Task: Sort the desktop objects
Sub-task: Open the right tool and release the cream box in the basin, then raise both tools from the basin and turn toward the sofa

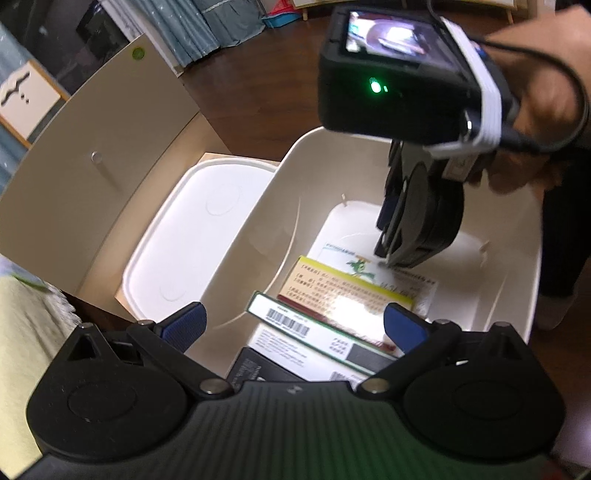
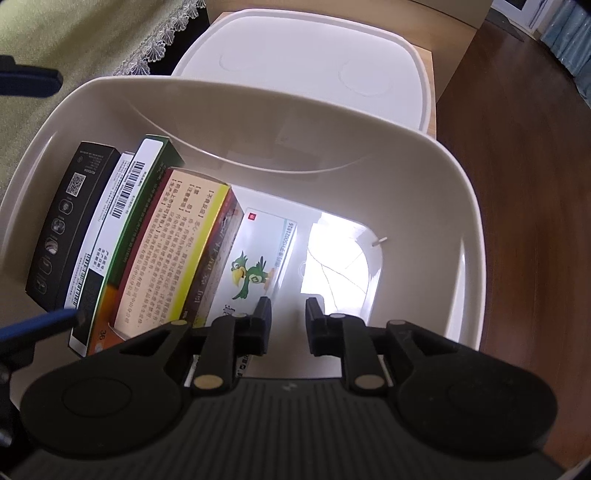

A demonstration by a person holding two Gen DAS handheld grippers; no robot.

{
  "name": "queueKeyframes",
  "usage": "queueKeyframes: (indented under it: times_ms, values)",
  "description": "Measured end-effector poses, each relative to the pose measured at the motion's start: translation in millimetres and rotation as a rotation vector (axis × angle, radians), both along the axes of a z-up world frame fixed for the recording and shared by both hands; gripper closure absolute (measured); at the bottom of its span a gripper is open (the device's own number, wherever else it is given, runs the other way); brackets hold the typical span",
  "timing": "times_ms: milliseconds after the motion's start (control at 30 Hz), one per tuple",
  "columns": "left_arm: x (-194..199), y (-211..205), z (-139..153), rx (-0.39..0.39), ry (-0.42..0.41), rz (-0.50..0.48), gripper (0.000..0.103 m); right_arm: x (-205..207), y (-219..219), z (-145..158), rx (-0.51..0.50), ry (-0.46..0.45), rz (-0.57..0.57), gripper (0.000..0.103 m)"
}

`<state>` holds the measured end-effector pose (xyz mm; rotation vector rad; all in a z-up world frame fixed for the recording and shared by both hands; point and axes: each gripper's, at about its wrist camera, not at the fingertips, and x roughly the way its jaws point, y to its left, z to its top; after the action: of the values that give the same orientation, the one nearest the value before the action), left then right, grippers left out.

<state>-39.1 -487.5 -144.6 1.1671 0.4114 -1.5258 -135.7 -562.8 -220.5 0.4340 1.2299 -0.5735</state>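
A cream plastic bin (image 1: 280, 192) (image 2: 258, 122) holds several boxes standing on edge along one side: a black box (image 2: 70, 221), a green-edged box with a barcode (image 2: 147, 177) (image 1: 295, 325) and a red and yellow box (image 2: 173, 251) (image 1: 351, 291). Beside them a white box with a green parrot (image 2: 258, 258) (image 1: 358, 266) lies flat on the bin floor. My right gripper (image 2: 288, 314) (image 1: 384, 258) points down into the bin just above the parrot box, with a narrow empty gap between its jaws. My left gripper (image 1: 293, 326) hangs open above the standing boxes.
A white lidded container (image 1: 192, 236) (image 2: 306, 62) sits behind the bin on a light wooden shelf. A beige panel (image 1: 92, 158) stands to its left. A green cloth with a lace edge (image 2: 92, 33) lies at one side, dark wooden floor (image 2: 517, 184) at the other. A hand (image 1: 535, 74) holds the right gripper.
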Motion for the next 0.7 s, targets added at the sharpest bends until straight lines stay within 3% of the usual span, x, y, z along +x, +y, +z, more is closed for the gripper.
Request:
queueKeyframes:
  times_ms: [533, 700]
  values:
    - [0, 17, 1, 0.169, 0.026, 0.008, 0.000, -4, 12, 21, -0.026, -0.011, 0.006, 0.078]
    - [3, 25, 10, 0.168, 0.026, 0.017, 0.000, -7, 21, 38, -0.048, -0.024, 0.012, 0.073]
